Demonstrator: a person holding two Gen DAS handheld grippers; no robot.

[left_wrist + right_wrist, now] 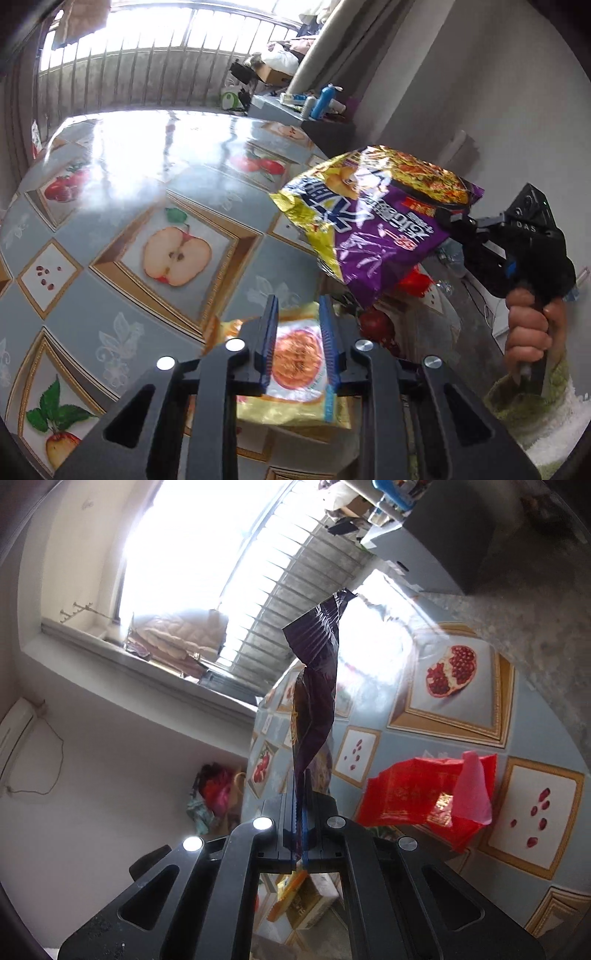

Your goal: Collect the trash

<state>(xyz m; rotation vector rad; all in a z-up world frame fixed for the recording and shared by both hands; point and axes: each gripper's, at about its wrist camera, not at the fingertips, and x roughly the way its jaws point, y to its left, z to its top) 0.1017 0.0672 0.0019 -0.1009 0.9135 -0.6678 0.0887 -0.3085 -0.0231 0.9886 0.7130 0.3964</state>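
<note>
Bright barred window (155, 48), fruit-print table (110, 206)

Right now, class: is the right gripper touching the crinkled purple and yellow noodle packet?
Touching. In the right wrist view the right gripper has its jaws shut on the purple and yellow noodle packet, pinching its lower edge.

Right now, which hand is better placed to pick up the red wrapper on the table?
Left. The right gripper is shut on the purple noodle packet; the left gripper is open, though a yellow wrapper lies between its fingers.
</note>
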